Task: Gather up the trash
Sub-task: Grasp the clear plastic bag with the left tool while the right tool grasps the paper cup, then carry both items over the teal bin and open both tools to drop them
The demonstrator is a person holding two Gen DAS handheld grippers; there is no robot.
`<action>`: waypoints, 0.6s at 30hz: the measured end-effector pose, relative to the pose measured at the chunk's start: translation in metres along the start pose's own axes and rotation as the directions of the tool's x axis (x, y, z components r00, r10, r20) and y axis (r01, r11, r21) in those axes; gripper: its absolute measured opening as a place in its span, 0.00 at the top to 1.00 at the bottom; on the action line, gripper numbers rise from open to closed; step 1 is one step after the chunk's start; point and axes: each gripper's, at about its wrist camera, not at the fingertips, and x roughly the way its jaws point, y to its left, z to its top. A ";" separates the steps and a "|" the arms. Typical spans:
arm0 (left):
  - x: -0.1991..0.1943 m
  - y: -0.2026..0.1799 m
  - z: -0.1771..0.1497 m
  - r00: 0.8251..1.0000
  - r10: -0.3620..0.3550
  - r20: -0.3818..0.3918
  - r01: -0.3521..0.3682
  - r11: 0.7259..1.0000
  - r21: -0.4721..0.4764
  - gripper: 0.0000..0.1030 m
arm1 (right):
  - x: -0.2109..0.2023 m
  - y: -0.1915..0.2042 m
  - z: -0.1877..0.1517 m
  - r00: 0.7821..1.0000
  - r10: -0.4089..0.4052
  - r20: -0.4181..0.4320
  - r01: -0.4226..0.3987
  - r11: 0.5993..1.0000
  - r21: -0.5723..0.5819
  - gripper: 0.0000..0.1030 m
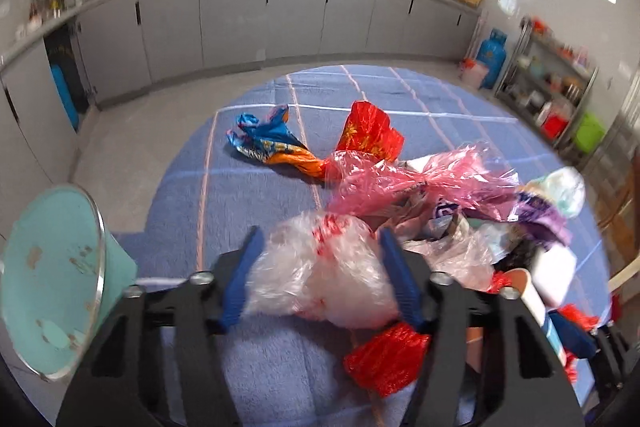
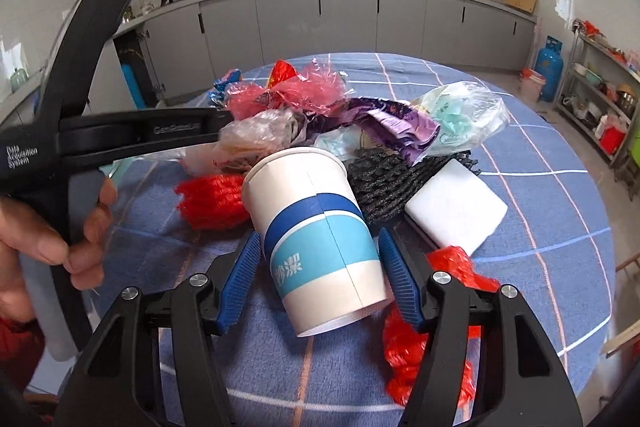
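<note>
Trash heaped at mid-desk, on the blue checked cloth, piled loose so either gripper can pick from its own side. Bin, teal, tipped with its mouth toward the heap at the left edge, likely so pieces can go straight in. Left gripper clamped on a clear bag with red print, jaws set mid-width and pressing the crumpled plastic from both sides, lifted just clear of the cloth, probably bound for the bin beside it. Right gripper around a cup, white with blue bands, lying tilted with its rim toward the pile; jaws wide, blue pads at each flank, contact hard to tell. Pink wrap, purple packet, black net, white block, red net and blue-orange wrapper scattered about, not yet gathered.
</note>
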 end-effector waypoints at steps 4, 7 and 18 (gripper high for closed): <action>-0.012 0.012 -0.006 0.999 -0.036 0.025 0.037 0.999 -0.028 0.59 | -0.013 -0.003 0.002 0.999 -0.003 0.033 0.003 1.000 0.016 0.44; -0.027 0.023 -0.011 0.997 -0.060 0.043 0.062 0.997 -0.053 0.60 | -0.024 -0.007 0.007 0.998 0.010 0.057 -0.013 0.998 0.054 0.45; -0.094 0.062 -0.025 0.984 0.067 0.164 -0.052 0.994 -0.096 0.59 | -0.046 0.028 0.029 0.986 0.035 0.161 -0.036 0.999 0.004 0.47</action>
